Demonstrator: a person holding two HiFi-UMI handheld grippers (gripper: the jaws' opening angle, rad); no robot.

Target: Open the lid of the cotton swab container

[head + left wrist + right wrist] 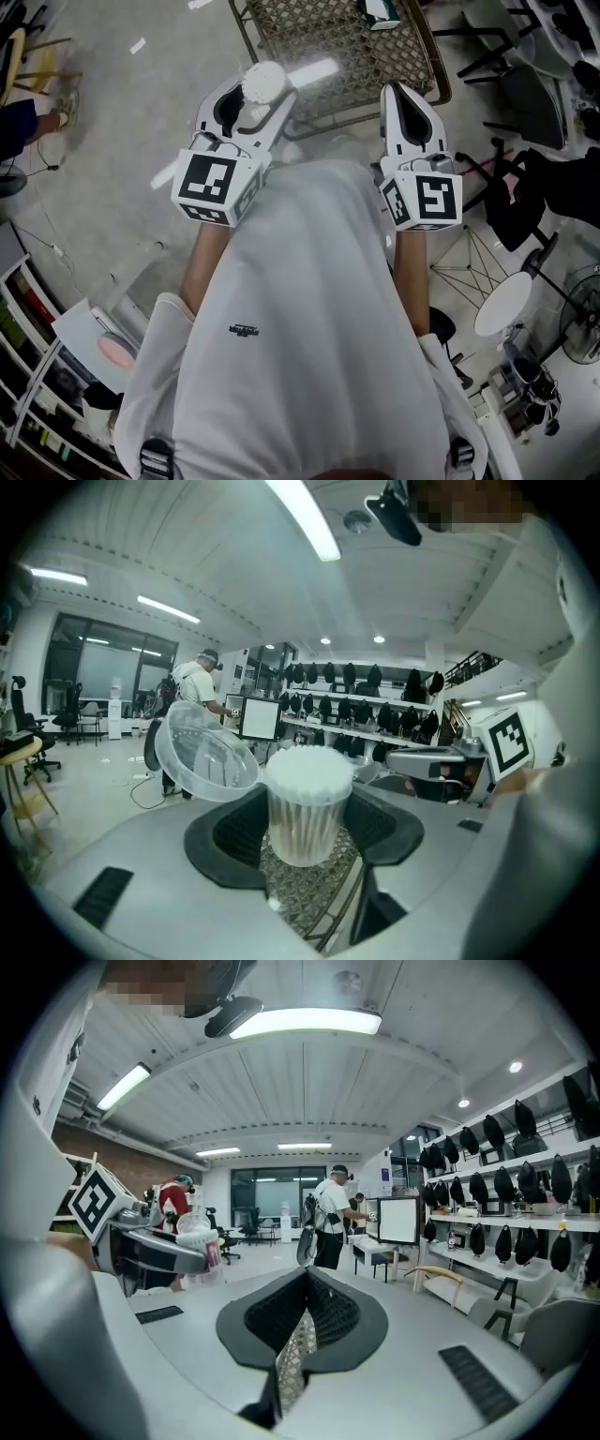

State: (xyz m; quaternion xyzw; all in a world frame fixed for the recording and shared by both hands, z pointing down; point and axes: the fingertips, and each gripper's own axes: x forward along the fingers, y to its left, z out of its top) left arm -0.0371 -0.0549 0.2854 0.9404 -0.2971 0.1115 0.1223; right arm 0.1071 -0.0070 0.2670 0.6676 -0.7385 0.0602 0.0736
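Observation:
A clear round cotton swab container, packed with white-tipped swabs, stands upright between the jaws of my left gripper, which is shut on its lower body. Its clear hinged lid is swung open to the left and tilts up beside the rim. From the head view the swabs' white tops show just past the left gripper. My right gripper is held a little to the right, apart from the container, shut with nothing between its jaws. In the right gripper view the container appears at the left.
A woven metal chair stands on the floor ahead. Black chairs and a small round white table are on the right, a shelf at lower left. People and racks of black items are far off.

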